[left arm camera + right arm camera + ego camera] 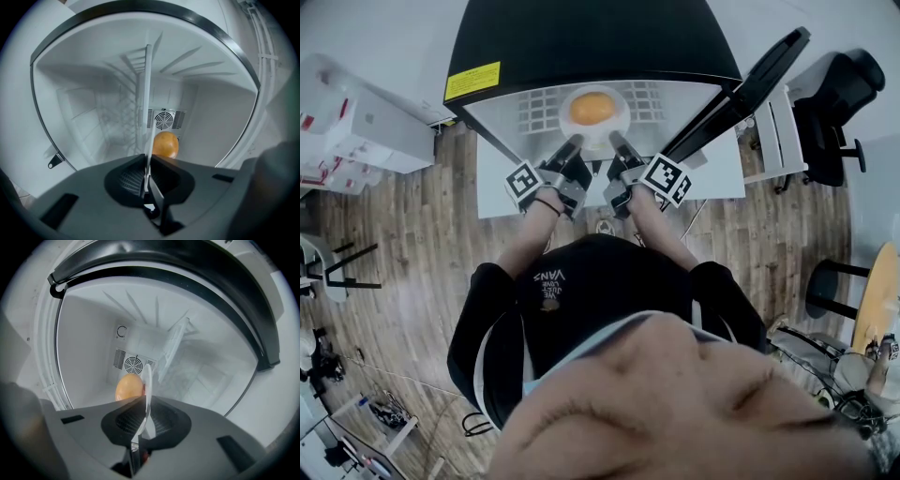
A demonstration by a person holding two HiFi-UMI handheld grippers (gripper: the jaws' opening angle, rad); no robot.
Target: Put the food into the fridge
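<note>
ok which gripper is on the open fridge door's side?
The right gripper: the open fridge door hangs just beside it. The left gripper clamps the opposite rim of the plate, away from the door.

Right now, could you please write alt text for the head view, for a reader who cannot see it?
Seen from above, a person's left gripper and right gripper each clamp the rim of a white plate carrying an orange, inside a fridge whose door stands open at the right.
</note>
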